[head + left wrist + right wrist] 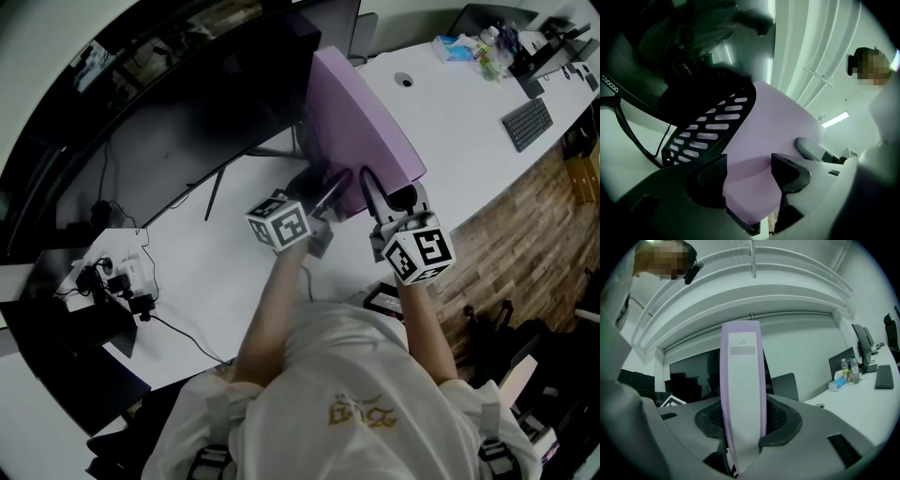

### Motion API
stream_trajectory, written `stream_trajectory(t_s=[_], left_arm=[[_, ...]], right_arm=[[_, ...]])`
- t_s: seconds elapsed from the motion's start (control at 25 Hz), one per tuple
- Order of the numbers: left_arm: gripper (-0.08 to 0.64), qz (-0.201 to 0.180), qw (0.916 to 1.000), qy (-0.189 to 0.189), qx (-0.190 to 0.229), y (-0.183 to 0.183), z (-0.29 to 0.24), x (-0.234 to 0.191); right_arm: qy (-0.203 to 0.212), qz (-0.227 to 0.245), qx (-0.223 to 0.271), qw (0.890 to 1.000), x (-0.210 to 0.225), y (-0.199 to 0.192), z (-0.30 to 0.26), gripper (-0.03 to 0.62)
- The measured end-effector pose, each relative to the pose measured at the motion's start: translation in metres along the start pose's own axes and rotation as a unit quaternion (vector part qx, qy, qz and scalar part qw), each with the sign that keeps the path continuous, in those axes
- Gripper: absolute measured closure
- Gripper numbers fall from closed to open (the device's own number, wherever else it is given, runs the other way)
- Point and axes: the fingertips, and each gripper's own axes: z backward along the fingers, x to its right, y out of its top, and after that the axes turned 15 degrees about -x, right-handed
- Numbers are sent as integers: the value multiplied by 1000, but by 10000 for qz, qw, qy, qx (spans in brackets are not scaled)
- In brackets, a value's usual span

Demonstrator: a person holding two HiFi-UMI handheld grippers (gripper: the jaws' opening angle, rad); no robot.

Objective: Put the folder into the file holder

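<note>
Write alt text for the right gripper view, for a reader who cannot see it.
The right gripper clamps the spine of an upright purple folder, seen edge-on with a white label strip, at the centre of the picture. Behind stand a dark monitor at left and a white desk with a keyboard at right.

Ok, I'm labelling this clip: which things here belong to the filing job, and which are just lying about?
In the job: purple folder, black file holder, right tongs gripping the folder, left tongs open, folder between them.
Lying about: monitor, keyboard, tissue pack, bottles, power strip.
</note>
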Motion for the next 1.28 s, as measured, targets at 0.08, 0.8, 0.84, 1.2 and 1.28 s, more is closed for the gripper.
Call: stream_trajectory(t_s=[0.08,0.8,0.84,1.2,1.28], left_arm=[[264,21,10000,1,-11,-1,-1,-1],[276,102,9999,-16,-127,-10,-3,-7],[275,122,9999,-19,-113,-10,-2,-8],[275,123,9999,86,-41,-6,1,-9],[272,124,9999,94,-36,-6,2,-9]], right_arm=[[-10,0,-42,10000,2,-3,-2,417],[-75,51,-278,9996,3,-26,-15,414],[-77,51,-300,9995,3,-29,-16,413],[-20,124,-353,9993,2,-36,-19,390],[-29,148,-341,9993,1,-36,-18,379]])
